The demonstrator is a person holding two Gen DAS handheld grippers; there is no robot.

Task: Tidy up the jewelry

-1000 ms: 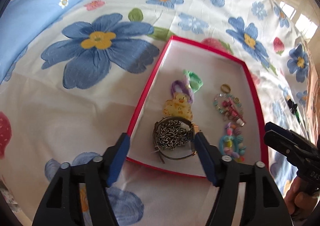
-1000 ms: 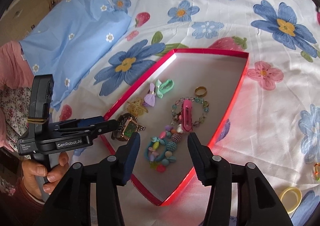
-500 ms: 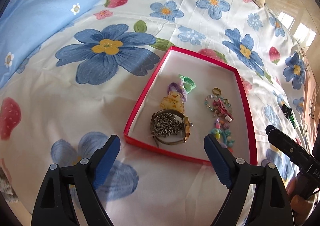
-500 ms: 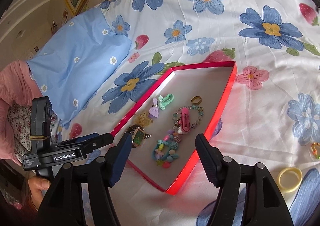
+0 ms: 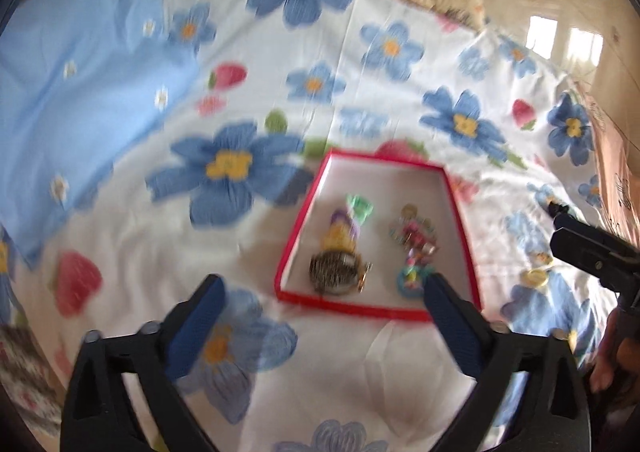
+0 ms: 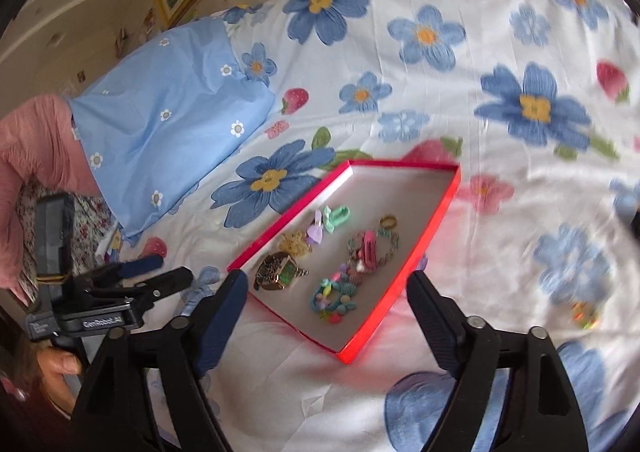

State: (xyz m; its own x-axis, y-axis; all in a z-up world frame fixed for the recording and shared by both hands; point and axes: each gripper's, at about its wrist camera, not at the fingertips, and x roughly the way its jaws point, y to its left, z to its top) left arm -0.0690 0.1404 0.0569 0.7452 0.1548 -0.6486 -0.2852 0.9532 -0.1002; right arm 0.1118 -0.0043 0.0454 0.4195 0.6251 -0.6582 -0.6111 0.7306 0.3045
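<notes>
Now the red tray point(image 5: 298, 236) of jewelry lies ahead of both empty, wide-spread grippers point(image 5: 320, 288) point(image 6: 324, 284).

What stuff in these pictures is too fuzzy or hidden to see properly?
- Left wrist view: motion blur smears the jewelry in the red tray; the watch dial is unreadable.
- Left wrist view: the right tool is cut off by the edge.
- Right wrist view: a small shiny thing on the bedsheet is too blurred to identify.
</notes>
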